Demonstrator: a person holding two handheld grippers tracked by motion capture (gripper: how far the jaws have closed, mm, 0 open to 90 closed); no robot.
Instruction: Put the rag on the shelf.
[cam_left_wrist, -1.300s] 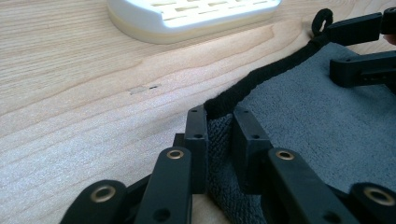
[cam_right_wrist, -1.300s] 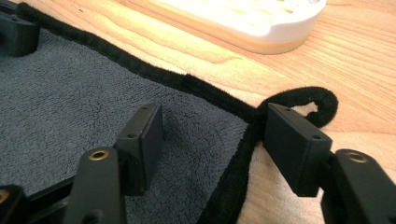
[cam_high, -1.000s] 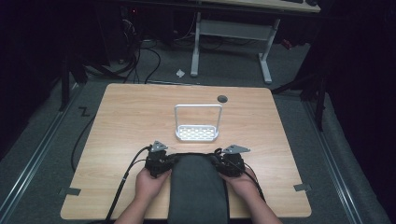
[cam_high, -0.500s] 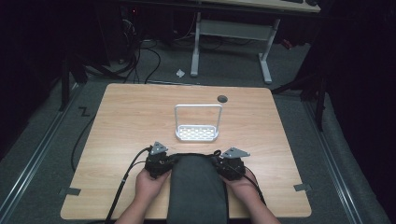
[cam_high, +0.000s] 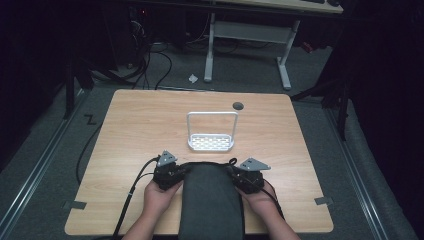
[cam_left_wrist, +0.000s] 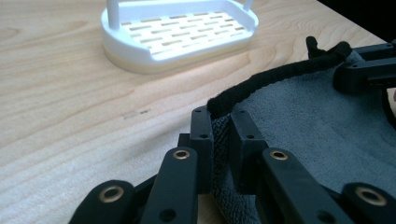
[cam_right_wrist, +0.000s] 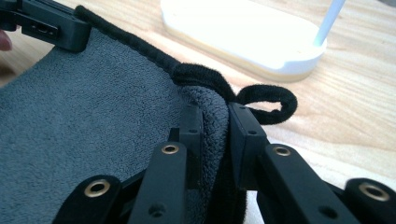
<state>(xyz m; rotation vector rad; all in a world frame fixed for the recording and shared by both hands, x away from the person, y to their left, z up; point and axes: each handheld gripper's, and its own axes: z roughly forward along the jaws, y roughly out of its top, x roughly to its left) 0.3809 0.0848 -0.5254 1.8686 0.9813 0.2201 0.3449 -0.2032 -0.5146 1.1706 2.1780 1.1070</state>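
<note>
Grey towel (cam_high: 211, 200) on the near tabletop (cam_high: 130, 130) between both hands, left claw (cam_left_wrist: 220, 122) pinching its left corner, jaws having just closed, right claw (cam_right_wrist: 214, 122) pinching its right corner by the loop, white rack (cam_high: 211, 141) just beyond.

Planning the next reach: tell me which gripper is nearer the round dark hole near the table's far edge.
Right. The right gripper sits almost straight below the hole in the high view; the left gripper is off to its left, farther. Both grip the towel.

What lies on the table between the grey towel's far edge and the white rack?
Nothing: between the grey towel and the white rack, the wooden table is bare, as the high view shows.
</note>
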